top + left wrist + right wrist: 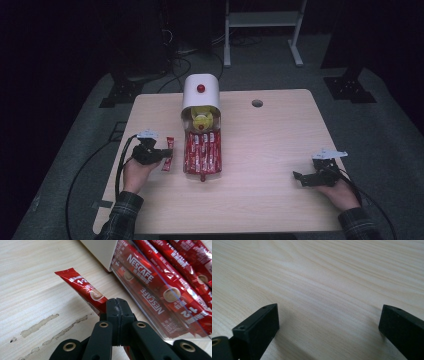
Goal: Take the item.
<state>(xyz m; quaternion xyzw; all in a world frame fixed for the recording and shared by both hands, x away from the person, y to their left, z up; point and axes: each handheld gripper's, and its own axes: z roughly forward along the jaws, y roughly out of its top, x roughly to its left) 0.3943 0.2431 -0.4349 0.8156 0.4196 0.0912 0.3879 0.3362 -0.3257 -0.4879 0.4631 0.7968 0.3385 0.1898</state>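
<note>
Sleeve and hand are seen at the lower left of the high view, where the left gripper point(161, 154) is held over the light wooden table point(270, 140). Its jaws are pressed fully together on one end of a red coffee stick point(168, 154), which is seen just left of centre in that view. In the left gripper view the stick point(83, 288) is pinched at its near end between the black fingers point(113, 312), and its free end is raised toward the upper left of the frame, slanting above the tabletop. Just to the right, a clear tray point(202, 155) packed with matching red sticks is set in front of a white dispenser point(200, 95). At the lower right of the high view the right gripper point(306, 178) is rested on the table, well apart from the stick. Its jaws are spread wide, with bare wood between the fingers point(258, 330).
</note>
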